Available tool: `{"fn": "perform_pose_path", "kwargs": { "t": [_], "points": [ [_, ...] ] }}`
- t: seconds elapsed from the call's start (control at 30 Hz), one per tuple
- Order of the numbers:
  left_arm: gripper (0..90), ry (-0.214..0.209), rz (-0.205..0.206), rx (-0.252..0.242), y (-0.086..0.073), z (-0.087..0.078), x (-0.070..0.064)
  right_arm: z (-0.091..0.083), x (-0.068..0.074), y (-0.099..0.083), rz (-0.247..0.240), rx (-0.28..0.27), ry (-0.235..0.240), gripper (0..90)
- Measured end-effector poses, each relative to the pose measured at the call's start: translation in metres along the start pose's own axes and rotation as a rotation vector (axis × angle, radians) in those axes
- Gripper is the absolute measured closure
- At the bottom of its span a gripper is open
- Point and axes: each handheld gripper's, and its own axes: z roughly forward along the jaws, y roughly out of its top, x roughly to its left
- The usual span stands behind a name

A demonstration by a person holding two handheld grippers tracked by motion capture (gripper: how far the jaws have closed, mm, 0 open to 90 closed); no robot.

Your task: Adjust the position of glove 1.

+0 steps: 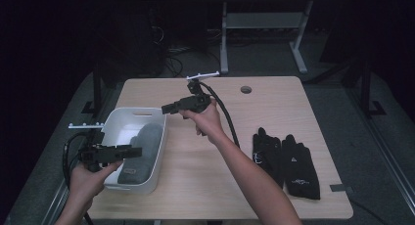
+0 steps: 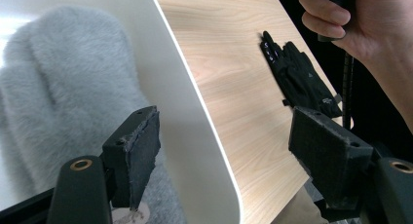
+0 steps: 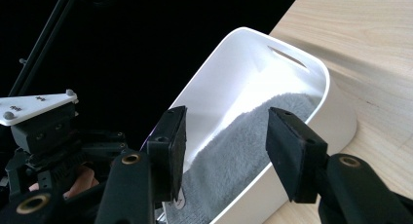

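Note:
A white bin (image 1: 160, 151) stands at the table's left edge with a grey fluffy mitten (image 1: 142, 149) lying in it. The mitten (image 2: 63, 97) and bin wall (image 2: 195, 131) show close up in the left gripper view. My left gripper (image 1: 138, 150) hovers over the bin, open and empty, jaws wide apart (image 2: 229, 156). My right gripper (image 1: 164, 108) is held above the bin's far right corner, open with nothing between its jaws (image 3: 224, 146); below it lie the bin (image 3: 336, 117) and mitten (image 3: 243, 141). A pair of black gloves (image 1: 286, 159) lies at the table's right.
The light wooden table (image 1: 215, 186) has a round cable hole (image 1: 246, 89) near its far edge. A small dark tape piece (image 1: 340, 188) sits by the right front corner. Dark floor and a desk frame (image 1: 264, 24) lie beyond.

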Motion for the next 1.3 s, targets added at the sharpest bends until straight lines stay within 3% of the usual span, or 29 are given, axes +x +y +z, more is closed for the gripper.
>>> {"fn": "perform_pose_path", "kwargs": {
  "t": [0.53, 1.3],
  "points": [
    [26.6, -0.031, 0.035, 0.019, 0.009, 0.022, -0.019, -0.029, -0.008, -0.009, 0.007, -0.025, 0.011, 47.7],
    [25.4, -0.090, 0.103, 0.044, 0.021, 0.066, -0.057, -0.090, -0.026, -0.034, 0.033, -0.062, -0.030, 46.6]
  ]
}}
